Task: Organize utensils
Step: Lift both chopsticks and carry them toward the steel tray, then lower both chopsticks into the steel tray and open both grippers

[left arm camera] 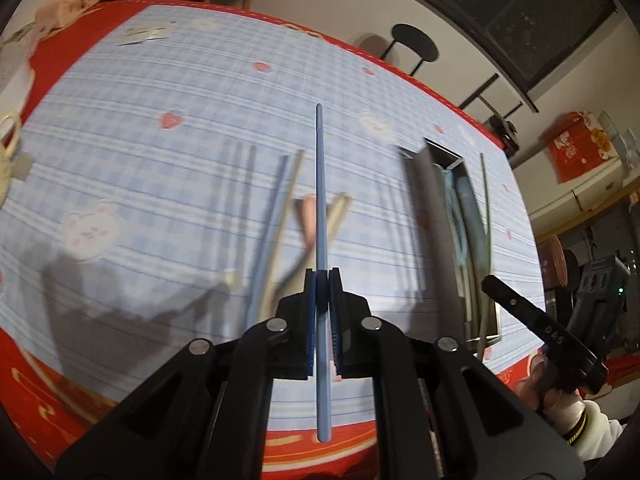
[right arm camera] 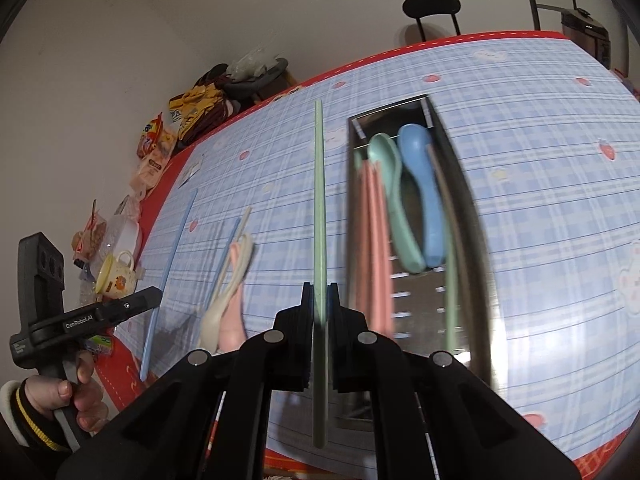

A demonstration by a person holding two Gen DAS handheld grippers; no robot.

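Right wrist view, metal tray (right arm camera: pixel 472 184) holding green spoon (right arm camera: pixel 394 200), blue spoon (right arm camera: pixel 424 192), pink chopsticks (right arm camera: pixel 374 240)

— How many spoons do you count?
— Four: a green spoon (right arm camera: pixel 394 200) and a blue spoon (right arm camera: pixel 424 196) in the metal tray (right arm camera: pixel 468 208), a cream spoon (right arm camera: pixel 228 300) and a pink spoon (right arm camera: pixel 236 316) on the tablecloth (right arm camera: pixel 540 200).
— And chopsticks?
— One blue chopstick (left arm camera: pixel 321 220) and one green chopstick (right arm camera: pixel 319 240) are in the two grippers. The others are too blurred to count.
— Trays?
— One.
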